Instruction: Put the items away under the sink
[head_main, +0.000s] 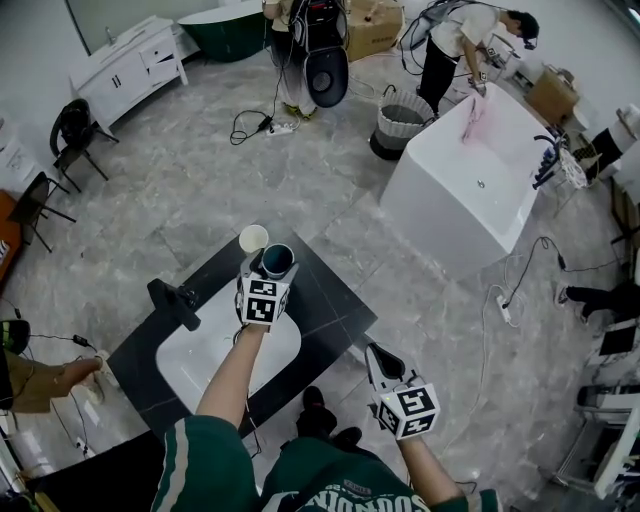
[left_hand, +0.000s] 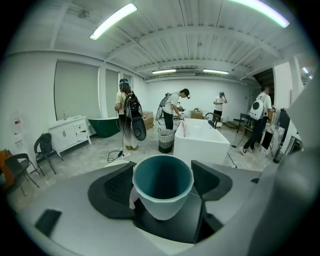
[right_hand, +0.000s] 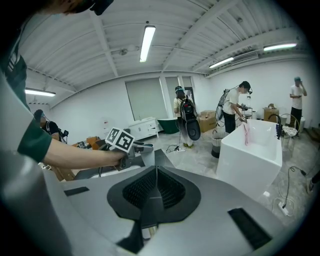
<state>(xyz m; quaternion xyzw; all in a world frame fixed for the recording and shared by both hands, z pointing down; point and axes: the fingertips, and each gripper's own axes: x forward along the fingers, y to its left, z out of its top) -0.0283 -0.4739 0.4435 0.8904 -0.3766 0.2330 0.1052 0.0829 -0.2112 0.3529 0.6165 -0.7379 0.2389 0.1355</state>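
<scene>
A teal cup with a pale outside (left_hand: 161, 202) stands upright between the jaws of my left gripper (left_hand: 162, 181), and both dark pads touch its rim. In the head view that gripper (head_main: 274, 266) holds the cup (head_main: 277, 259) over the far corner of the black counter (head_main: 330, 300). A small white cup (head_main: 253, 238) stands on the counter just beyond it. My right gripper (head_main: 383, 362) hangs off the counter's right side, with its jaws pressed together and nothing between them (right_hand: 155, 192).
A white basin (head_main: 200, 355) is set in the counter, with a black faucet (head_main: 175, 303) at its left. A white bathtub (head_main: 470, 180) stands to the right with a person beside it. A laundry basket (head_main: 402, 125), floor cables and chairs (head_main: 60, 140) lie further off.
</scene>
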